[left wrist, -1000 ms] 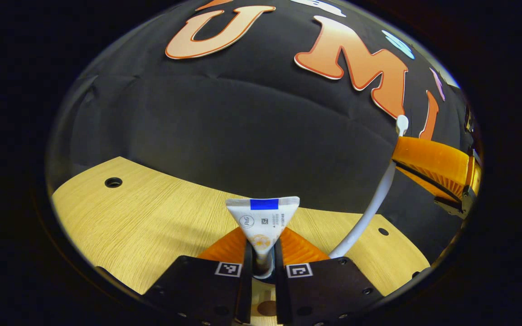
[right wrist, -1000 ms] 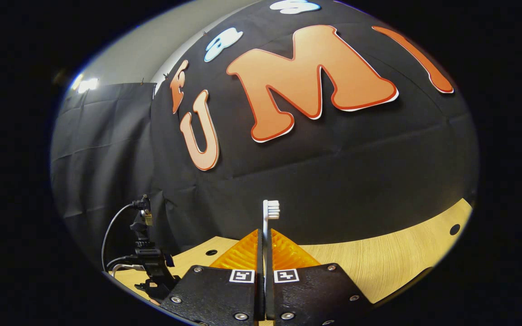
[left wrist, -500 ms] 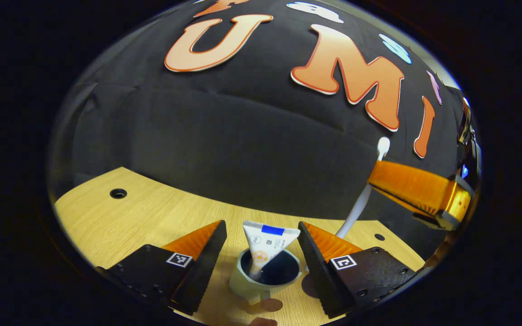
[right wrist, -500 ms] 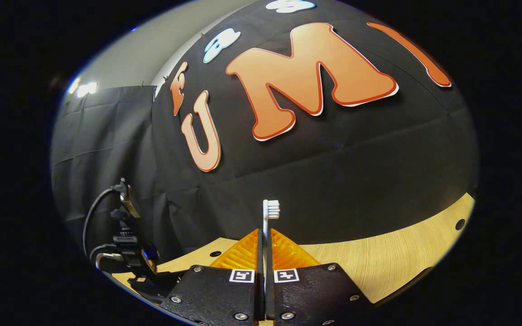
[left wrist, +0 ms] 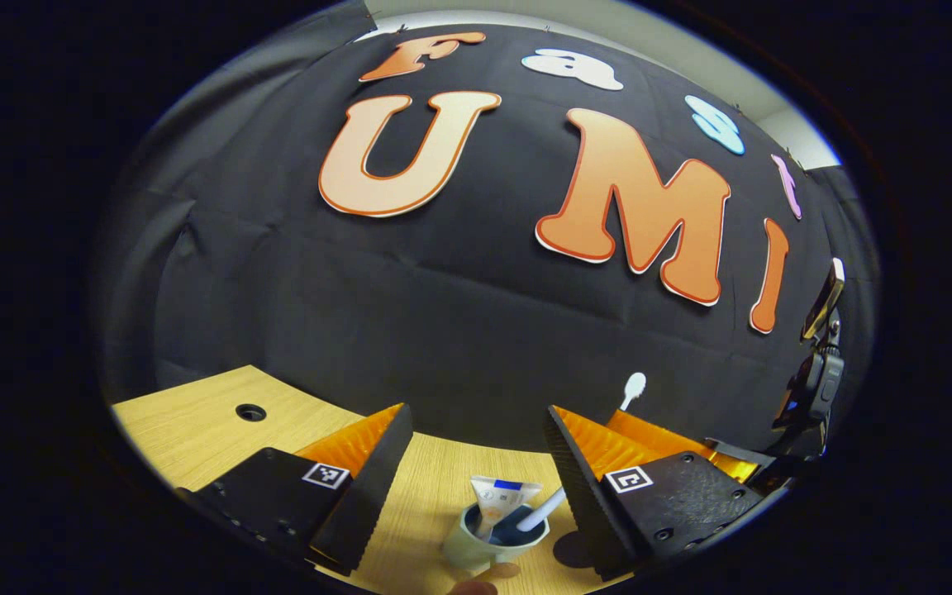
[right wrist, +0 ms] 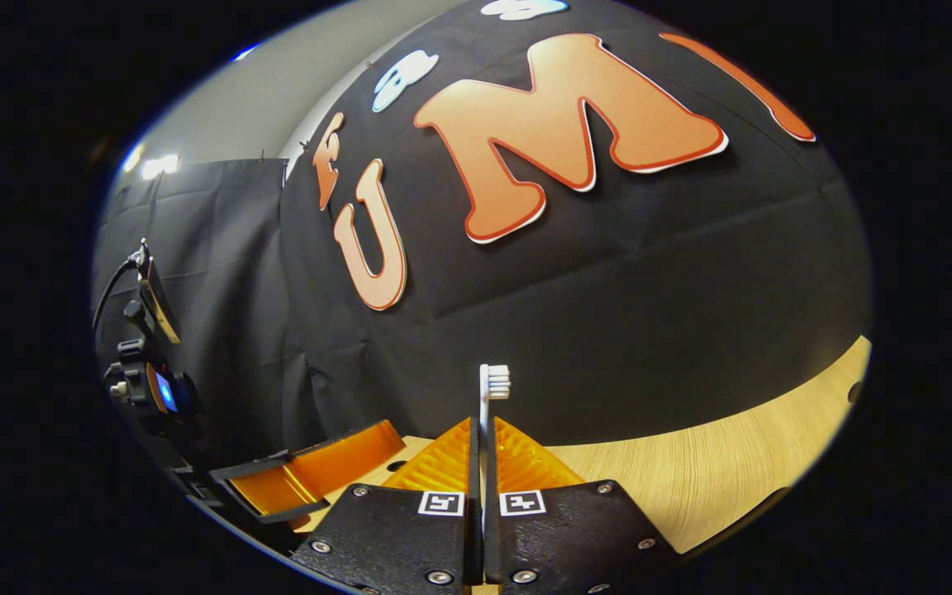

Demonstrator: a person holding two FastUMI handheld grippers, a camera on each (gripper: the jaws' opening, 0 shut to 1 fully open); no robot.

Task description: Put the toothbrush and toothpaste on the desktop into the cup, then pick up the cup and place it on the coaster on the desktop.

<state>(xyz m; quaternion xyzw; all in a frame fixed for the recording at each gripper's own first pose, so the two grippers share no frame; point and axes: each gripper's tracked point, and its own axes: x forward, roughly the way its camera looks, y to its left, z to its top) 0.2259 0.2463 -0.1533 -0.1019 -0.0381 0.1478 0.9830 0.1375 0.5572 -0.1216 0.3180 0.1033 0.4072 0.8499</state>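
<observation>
A pale cup (left wrist: 476,547) with a dark inside stands on the wooden desk (left wrist: 195,430), low between my left gripper's fingers. The white toothpaste tube (left wrist: 502,498) stands in it, crimped end up. My left gripper (left wrist: 476,411) is open above the cup, touching nothing. The white toothbrush (right wrist: 492,383) is held upright, bristles up, in my shut right gripper (right wrist: 483,426). In the left gripper view the toothbrush's lower end (left wrist: 540,517) dips into the cup beside the tube, and its head (left wrist: 633,385) rises behind my left gripper's right finger.
The right gripper's orange fingers (left wrist: 674,436) sit close behind my left gripper's right finger. In the right gripper view the left gripper's orange finger (right wrist: 319,471) lies at lower left. Screw holes (left wrist: 250,411) dot the desk. The black cloth wall stands just past the desk's far edge.
My left gripper opened, left the toothpaste standing in the cup, and lifted away. My right gripper came down with the toothbrush, whose lower end now enters the cup.
</observation>
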